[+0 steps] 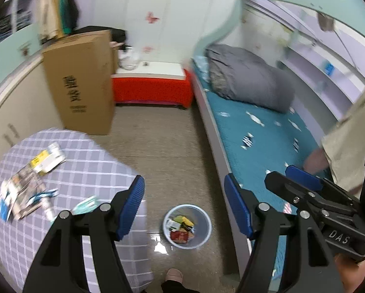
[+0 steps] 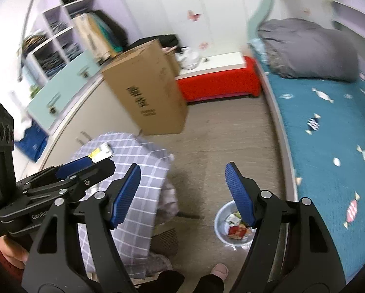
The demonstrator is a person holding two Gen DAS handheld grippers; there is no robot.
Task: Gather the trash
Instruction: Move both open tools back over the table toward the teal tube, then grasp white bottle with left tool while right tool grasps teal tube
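A pale blue bin (image 1: pixel 187 225) stands on the floor between table and bed, holding several wrappers. My left gripper (image 1: pixel 184 207) hangs above it, open, with nothing between its blue pads. On the table's checked cloth (image 1: pixel 89 161) lie a yellow-white packet (image 1: pixel 48 158), a printed wrapper (image 1: pixel 23 190) and a teal packet (image 1: pixel 87 205). My right gripper (image 2: pixel 182 195) is also open and empty, above the floor near the bin (image 2: pixel 225 232), which its right finger partly hides. Each gripper shows in the other's view: the right gripper (image 1: pixel 287 178) beside the bed, the left gripper (image 2: pixel 92 164) over the table.
A tall cardboard box (image 1: pixel 82 80) stands behind the table. A red chest (image 1: pixel 153 90) sits against the far wall. The bed (image 1: pixel 255 134) with a grey duvet (image 1: pixel 248 78) runs along the right. A person's slippered foot (image 1: pixel 173 276) is near the bin.
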